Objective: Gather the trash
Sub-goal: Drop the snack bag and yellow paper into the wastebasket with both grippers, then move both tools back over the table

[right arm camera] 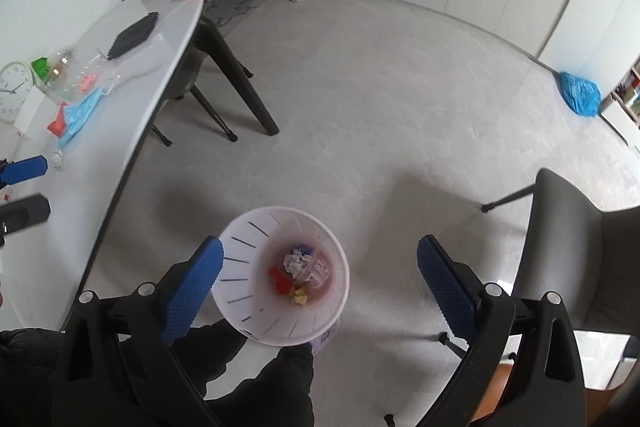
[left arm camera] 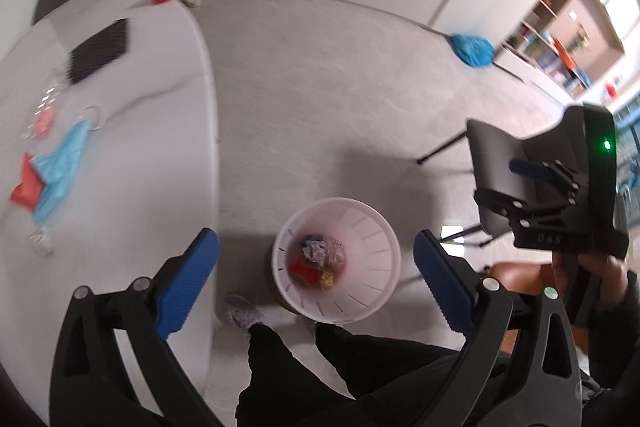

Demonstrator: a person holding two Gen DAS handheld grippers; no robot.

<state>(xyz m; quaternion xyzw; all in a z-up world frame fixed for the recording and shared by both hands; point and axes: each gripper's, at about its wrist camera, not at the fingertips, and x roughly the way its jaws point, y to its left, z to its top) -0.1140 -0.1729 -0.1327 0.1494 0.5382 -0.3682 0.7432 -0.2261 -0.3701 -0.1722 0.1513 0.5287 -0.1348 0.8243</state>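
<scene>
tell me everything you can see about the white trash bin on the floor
The white trash bin is a round, plastic-looking basket that tapers toward the bottom, with thin vertical slots around its wall. It stands upright on the grey floor beside the white table, near the person's shoe and dark trouser legs. Inside lie crumpled white paper, a red scrap and a yellow scrap. Nothing grips it.
</scene>
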